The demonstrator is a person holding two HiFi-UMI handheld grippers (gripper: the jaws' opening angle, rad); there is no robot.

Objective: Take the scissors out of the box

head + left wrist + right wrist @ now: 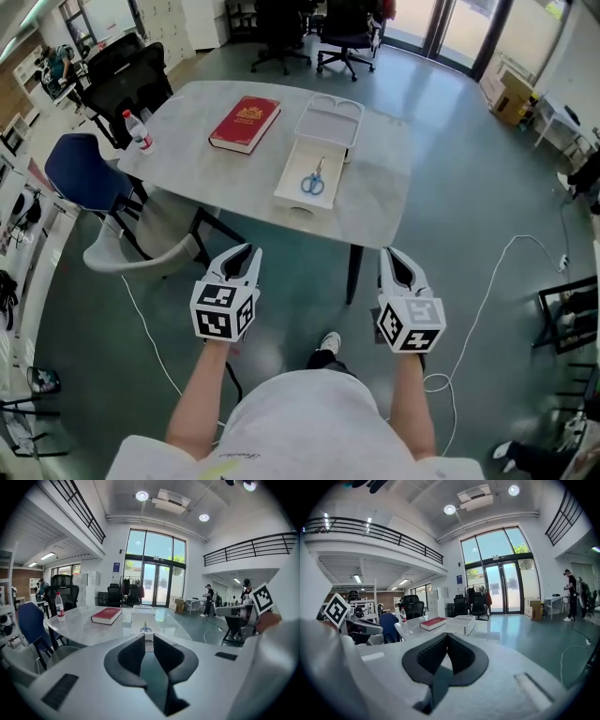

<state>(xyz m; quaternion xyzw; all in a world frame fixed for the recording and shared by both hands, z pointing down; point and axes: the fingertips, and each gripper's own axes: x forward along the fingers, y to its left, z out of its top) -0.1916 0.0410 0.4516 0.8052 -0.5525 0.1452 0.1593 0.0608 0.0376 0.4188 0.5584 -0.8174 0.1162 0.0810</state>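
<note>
Blue-handled scissors (313, 180) lie inside an open white box (286, 189) on the pale table (375, 202), with the box's lid (330, 120) folded back behind it. In the left gripper view the scissors (146, 628) show small in the box (140, 618), straight ahead of the jaws. My left gripper (246, 251) hangs in the air short of the table's near edge. Its jaws (149, 637) stand a narrow slit apart and hold nothing. My right gripper (394, 255) is level with it on the right, shut and empty (446, 635). Both are well short of the box (461, 624).
A red book (246, 123) lies left of the box and a water bottle (138, 131) stands at the table's left corner. A blue chair (89, 173) and a grey seat (141, 258) sit left of the table. A white cable (487, 300) runs over the floor on the right.
</note>
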